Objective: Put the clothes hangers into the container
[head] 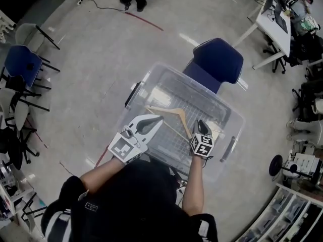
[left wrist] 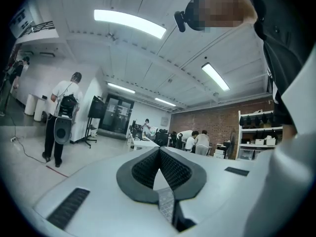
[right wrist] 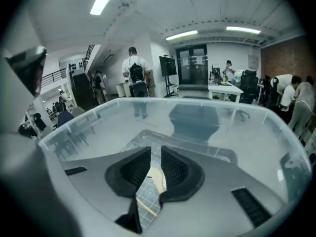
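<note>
Bare floor (head: 101, 49) is surrounding the container (head: 171, 79), whose slanting hanger (head: 169, 112) may be blocking later ones. Left tool (left wrist: 159, 149) is sitting closed, right tool (right wrist: 155, 151) slightly apart, both empty.

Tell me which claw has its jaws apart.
The right claw: its pads stand apart, empty, above the wooden hanger lying in the clear container. The left claw has its tips together.

left claw (head: 158, 119): level, closed | right claw (head: 202, 123): tilted down, slightly apart
</note>
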Available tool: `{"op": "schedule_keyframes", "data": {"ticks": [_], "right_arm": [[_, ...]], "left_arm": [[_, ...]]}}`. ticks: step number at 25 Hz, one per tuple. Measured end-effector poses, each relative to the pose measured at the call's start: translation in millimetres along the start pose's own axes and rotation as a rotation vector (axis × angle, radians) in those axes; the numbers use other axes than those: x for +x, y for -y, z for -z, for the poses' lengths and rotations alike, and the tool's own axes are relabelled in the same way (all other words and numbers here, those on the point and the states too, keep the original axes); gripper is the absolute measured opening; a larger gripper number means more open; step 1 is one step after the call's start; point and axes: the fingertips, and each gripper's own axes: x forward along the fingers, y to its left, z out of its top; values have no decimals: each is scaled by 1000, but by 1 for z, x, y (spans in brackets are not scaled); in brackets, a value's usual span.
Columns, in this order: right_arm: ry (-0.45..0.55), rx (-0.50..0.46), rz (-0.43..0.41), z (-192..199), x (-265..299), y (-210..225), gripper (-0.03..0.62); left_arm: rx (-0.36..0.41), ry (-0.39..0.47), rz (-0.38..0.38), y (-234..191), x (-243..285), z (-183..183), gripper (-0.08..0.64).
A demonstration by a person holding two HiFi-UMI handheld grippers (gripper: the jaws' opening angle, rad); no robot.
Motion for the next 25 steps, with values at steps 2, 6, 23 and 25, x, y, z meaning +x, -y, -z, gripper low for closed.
{"op": "schedule_keyframes", "data": {"ticks": [2, 6, 23, 25], "right_arm": [[59, -3, 24, -19, -28, -6, 70], [176, 17, 56, -51, -84, -18, 51], [340, 112, 88, -54, -199, -68, 14], [344, 109, 97, -54, -199, -68, 14]], "left_arm": [[3, 3, 24, 4, 0, 1, 25], [17, 10, 65, 15, 1, -1, 25], [22, 15, 141, 57, 8, -3, 23], [27, 18, 145, 58, 8, -3, 25]]}}
